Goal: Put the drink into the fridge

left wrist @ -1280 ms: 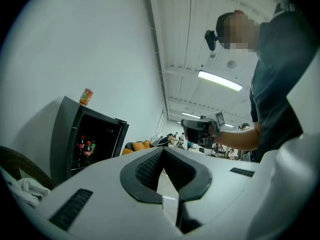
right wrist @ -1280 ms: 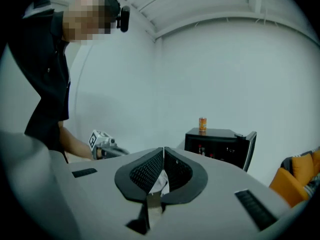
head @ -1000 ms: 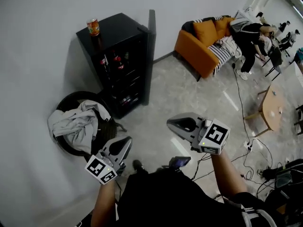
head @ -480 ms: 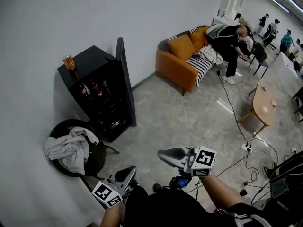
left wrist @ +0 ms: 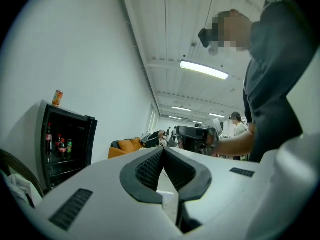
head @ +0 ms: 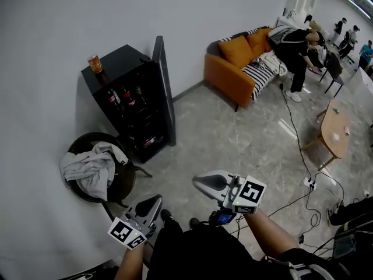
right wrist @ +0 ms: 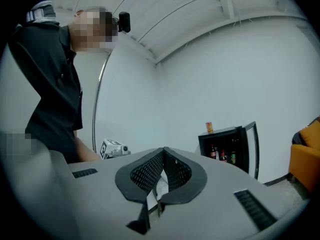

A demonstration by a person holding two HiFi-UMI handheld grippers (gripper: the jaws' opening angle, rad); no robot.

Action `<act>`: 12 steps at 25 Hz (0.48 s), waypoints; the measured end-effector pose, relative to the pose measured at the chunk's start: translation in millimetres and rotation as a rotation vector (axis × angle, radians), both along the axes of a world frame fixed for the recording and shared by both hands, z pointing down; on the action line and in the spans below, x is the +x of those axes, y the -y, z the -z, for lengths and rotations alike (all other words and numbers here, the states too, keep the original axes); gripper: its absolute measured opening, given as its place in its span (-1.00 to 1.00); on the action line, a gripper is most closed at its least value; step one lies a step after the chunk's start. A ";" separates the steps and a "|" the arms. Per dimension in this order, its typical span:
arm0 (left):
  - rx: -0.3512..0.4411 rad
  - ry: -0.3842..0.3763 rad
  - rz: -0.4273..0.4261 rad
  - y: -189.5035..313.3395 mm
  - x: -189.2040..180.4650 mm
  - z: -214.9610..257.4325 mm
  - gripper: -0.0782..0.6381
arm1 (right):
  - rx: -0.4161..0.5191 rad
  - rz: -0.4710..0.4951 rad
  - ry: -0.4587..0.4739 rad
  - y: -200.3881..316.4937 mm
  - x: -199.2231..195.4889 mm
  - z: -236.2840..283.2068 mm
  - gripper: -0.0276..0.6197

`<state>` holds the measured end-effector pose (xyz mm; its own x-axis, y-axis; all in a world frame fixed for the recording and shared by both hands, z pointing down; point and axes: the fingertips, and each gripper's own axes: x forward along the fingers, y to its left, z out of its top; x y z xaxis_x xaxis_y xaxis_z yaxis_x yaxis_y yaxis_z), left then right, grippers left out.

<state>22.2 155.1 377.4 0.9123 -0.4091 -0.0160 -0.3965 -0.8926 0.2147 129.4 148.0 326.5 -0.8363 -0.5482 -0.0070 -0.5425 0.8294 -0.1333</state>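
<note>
On the grey floor [head: 233,139] by the wall [head: 58,28], an open fridge [head: 131,107] bears a drink can [head: 94,63]. I read the left gripper [head: 152,202] and the right gripper [head: 204,182] as closed and empty.

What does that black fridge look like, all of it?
The fridge is a small black box standing upright on the grey floor, with its back to the white wall. Its door is swung wide open. Inside, dark shelves hold several bottles, some with red on them. An orange can stands on its flat top, at a corner by the wall.

Drink [head: 95,63] atop fridge [head: 126,64], sofa [head: 232,74] rightward
</note>
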 end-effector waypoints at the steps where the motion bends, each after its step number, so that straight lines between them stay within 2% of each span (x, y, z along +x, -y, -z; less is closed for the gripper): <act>1: -0.002 -0.004 0.003 0.5 -1.8 0.4 -0.75 | 0.002 0.020 0.002 -0.5 -5.6 1.4 -0.84; 6: -0.004 0.018 0.013 -6.8 2.3 -7.8 -0.75 | 0.013 0.076 -0.020 -8.3 -7.9 -1.0 -0.84; 9: -0.010 0.016 0.016 -14.8 5.7 -14.9 -0.76 | -0.012 0.058 0.005 -8.7 3.0 -5.1 -0.84; 12: -0.040 0.022 0.012 -20.4 7.3 -26.7 -0.76 | -0.016 0.038 -0.045 -1.4 11.0 -9.2 -0.84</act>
<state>29.5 175.5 404.1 0.9074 -0.4197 0.0209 -0.4120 -0.8786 0.2414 140.4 149.3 335.7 -0.8557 -0.5159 0.0398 -0.5166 0.8474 -0.1228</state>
